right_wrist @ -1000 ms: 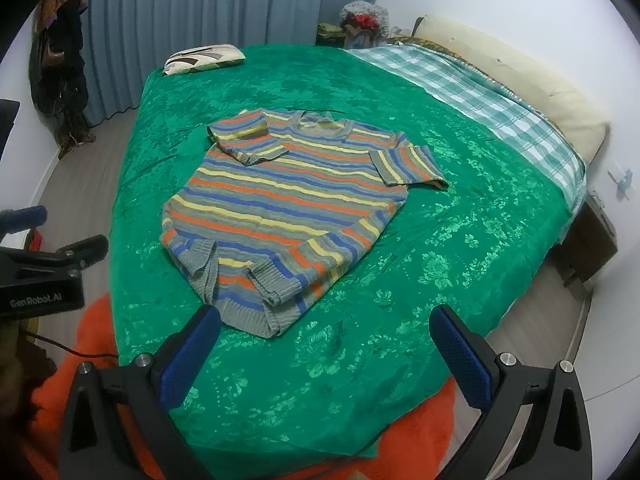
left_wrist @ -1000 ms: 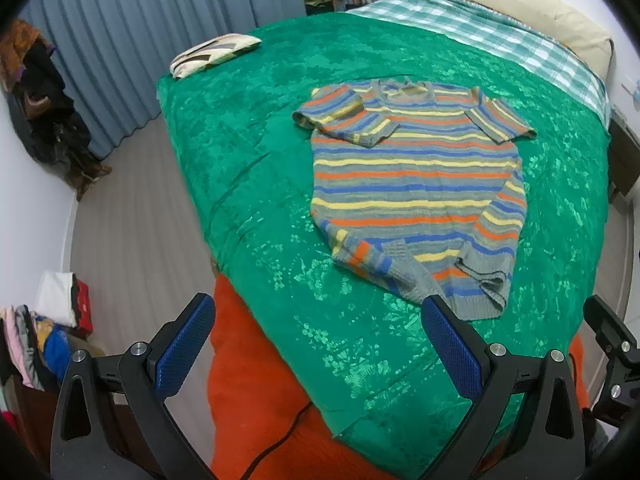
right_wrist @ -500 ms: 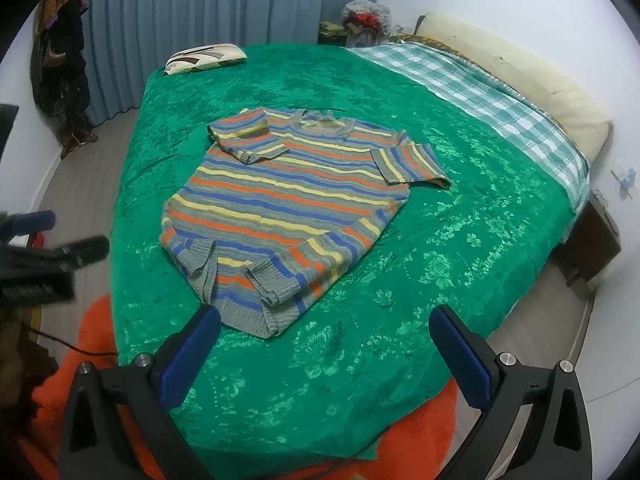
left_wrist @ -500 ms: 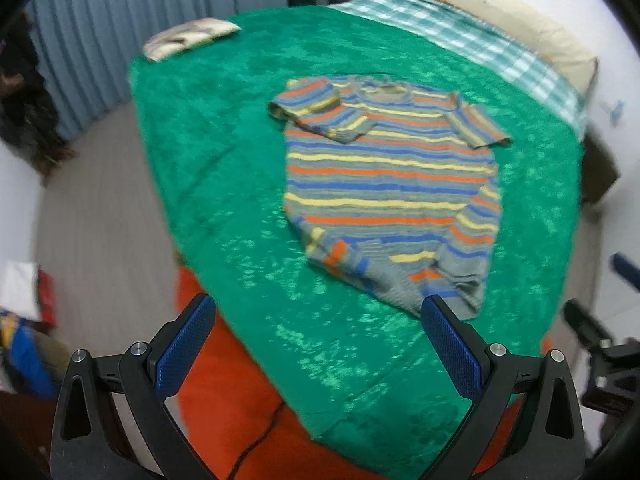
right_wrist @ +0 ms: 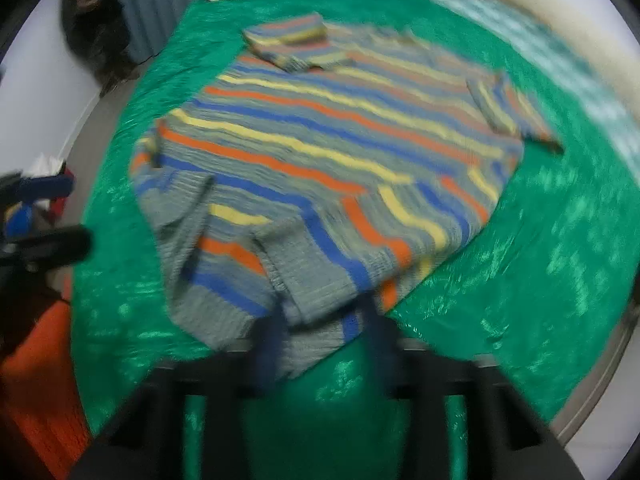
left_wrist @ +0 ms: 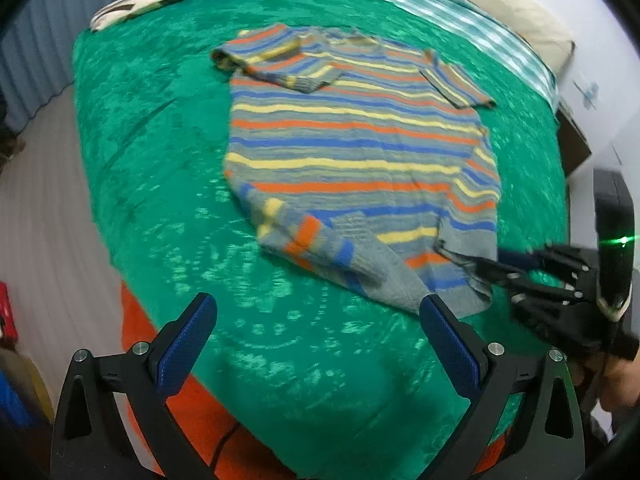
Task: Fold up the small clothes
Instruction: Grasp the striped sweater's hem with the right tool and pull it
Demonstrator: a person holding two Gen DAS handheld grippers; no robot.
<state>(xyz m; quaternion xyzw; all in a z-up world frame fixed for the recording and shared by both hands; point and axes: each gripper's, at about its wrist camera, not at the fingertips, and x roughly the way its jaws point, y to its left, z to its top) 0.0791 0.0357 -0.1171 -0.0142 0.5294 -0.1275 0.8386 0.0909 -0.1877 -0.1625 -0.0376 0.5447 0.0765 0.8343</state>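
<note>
Jaws of our right gripper (right_wrist: 320, 332) have just been closing, pinching the striped sweater's (left_wrist: 360, 148) near hem; our left gripper (left_wrist: 316, 344) stays spread, now lower.

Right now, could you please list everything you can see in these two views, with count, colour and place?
striped sweater: one, grey with blue, orange and yellow stripes, flat on the bed, hem nearest the grippers
green bedspread: one, green, covering the bed
checked blanket: one, teal and white, along the bed's far side
patterned cushion: one, cream and dark, far corner of the bed
orange cover: one, orange, below the bedspread's near edge
curtain: one, blue-grey, behind the bed
left gripper: one, black with blue pads, jaws wide apart over the bedspread
right gripper: one, black, jaws just been closing, now pinched on the sweater's hem corner
</note>
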